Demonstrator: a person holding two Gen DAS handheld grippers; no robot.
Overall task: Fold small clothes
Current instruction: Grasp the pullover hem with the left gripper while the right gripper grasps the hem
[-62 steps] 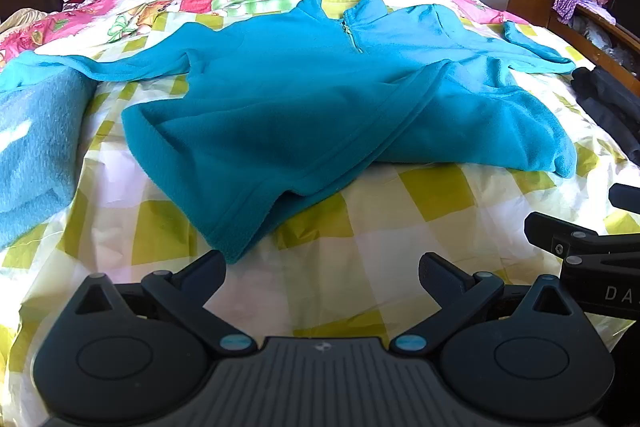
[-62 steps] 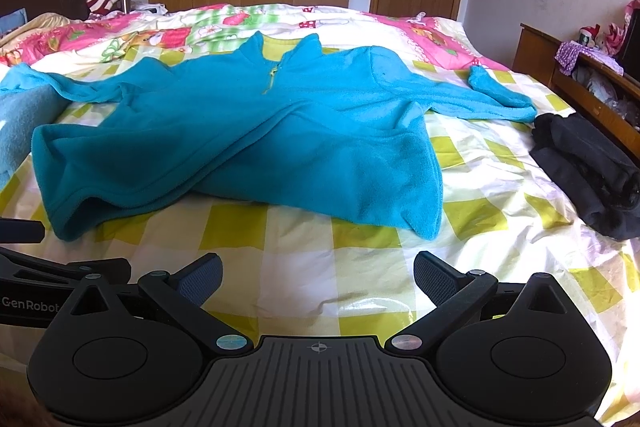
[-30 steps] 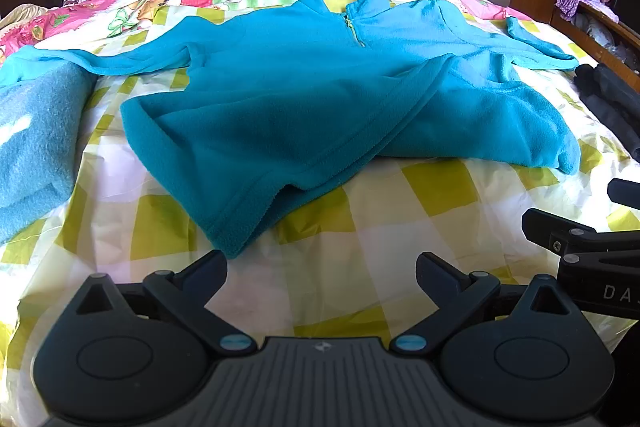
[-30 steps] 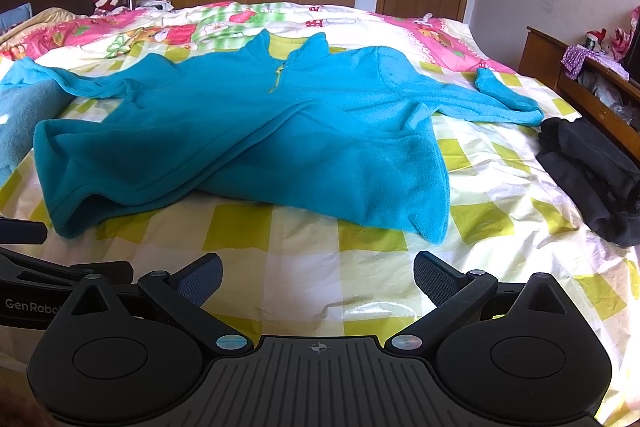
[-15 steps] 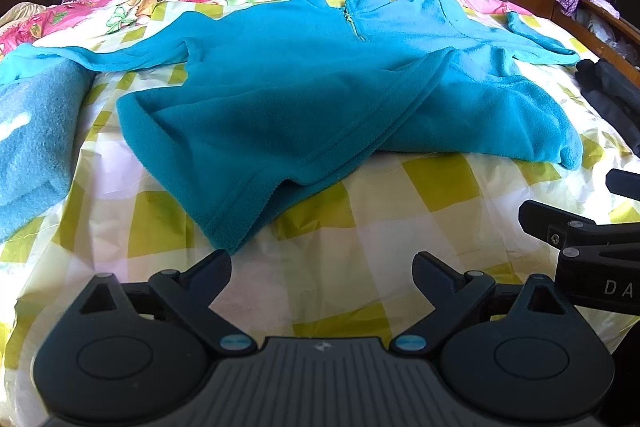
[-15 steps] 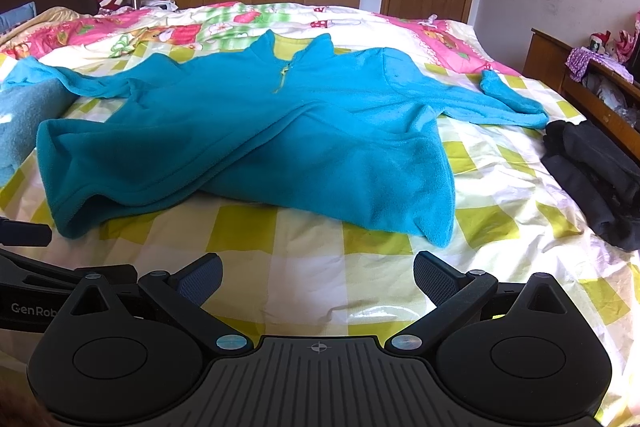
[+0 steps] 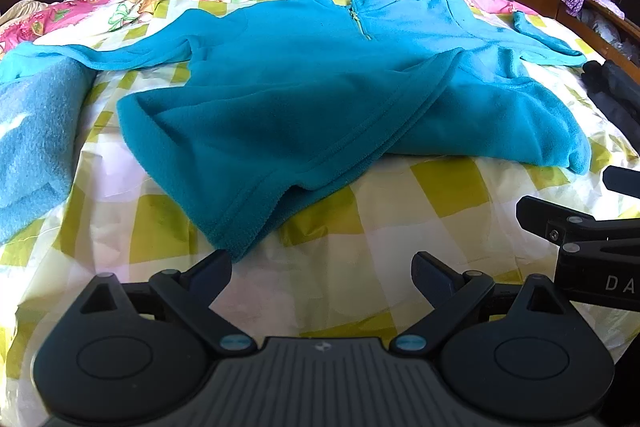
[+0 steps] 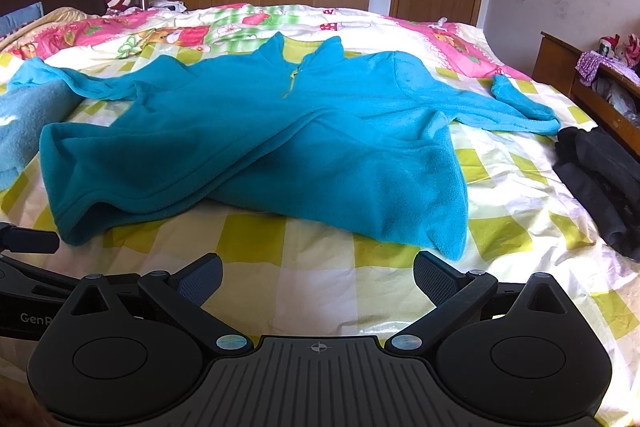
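Observation:
A teal fleece pullover (image 7: 320,91) with a short yellow zip lies spread on the bed, collar far, sleeves out to both sides, its near hem rumpled. It also shows in the right wrist view (image 8: 256,143). My left gripper (image 7: 322,273) is open and empty, just short of the hem's near left corner (image 7: 236,247). My right gripper (image 8: 318,277) is open and empty, just short of the hem's near right corner (image 8: 450,243). The right gripper's body shows at the right edge of the left wrist view (image 7: 588,227).
The bed has a yellow-and-white checked sheet (image 7: 420,211) with pink cartoon bedding beyond. A light blue folded towel (image 7: 32,135) lies at the left. Dark clothes (image 8: 600,183) lie at the right edge. A wooden cabinet (image 8: 580,79) stands right of the bed.
Both grippers have crept forward toward the pullover's near hem, staying open. The pullover has not moved.

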